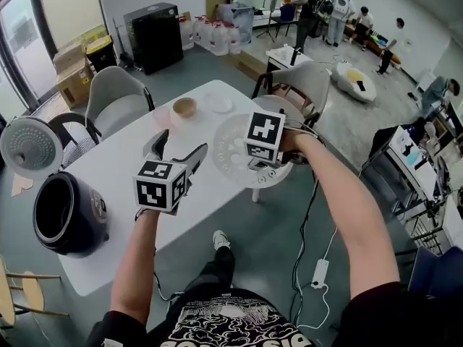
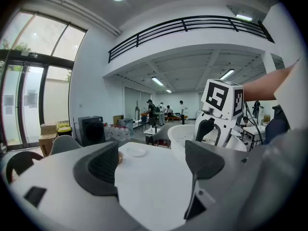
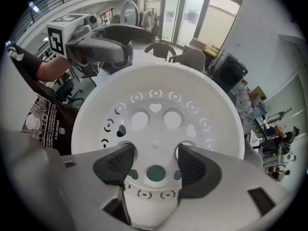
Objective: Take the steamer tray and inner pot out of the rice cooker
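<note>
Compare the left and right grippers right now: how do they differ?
Load: the left gripper is empty, jaws apart over the white table; the right gripper clamps the perforated steamer tray.
Aim: the left gripper points roughly level across the table; the right gripper appears tilted steeply down.
Shared: both are held in the air and have the same two-jaw build.

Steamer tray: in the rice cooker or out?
Out. The right hand-held gripper holds the steamer tray over the table edge, far from the rice cooker.
</note>
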